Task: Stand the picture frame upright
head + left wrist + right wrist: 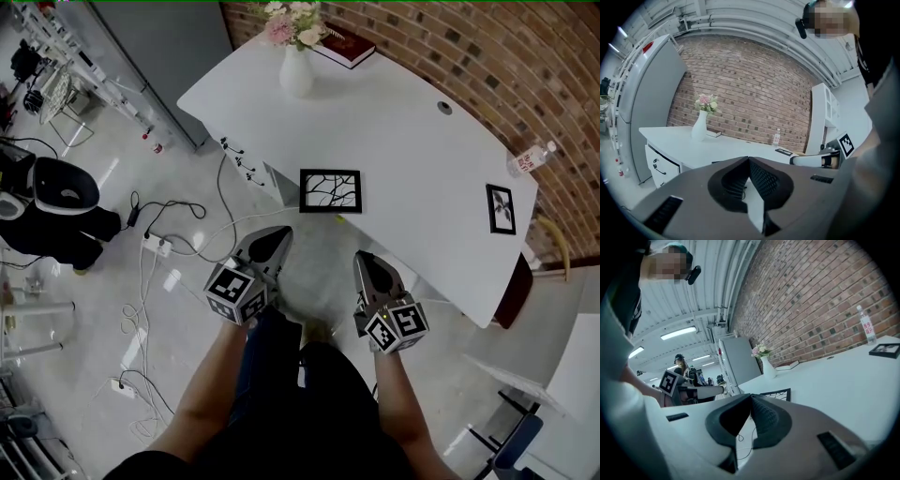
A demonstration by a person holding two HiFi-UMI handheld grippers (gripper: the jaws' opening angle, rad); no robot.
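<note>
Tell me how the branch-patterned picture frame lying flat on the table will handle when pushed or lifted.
The picture frame looks thin and straight-edged, so probably stiff and light. On the smooth table it would likely slide easily, and the edge is close. Stood upright, it may tip; no stand shows.

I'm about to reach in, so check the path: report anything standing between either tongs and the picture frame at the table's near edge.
Nothing visible does. Only open air separates the flat picture frame from the left tongs and right tongs; the vase stands far behind it.
</note>
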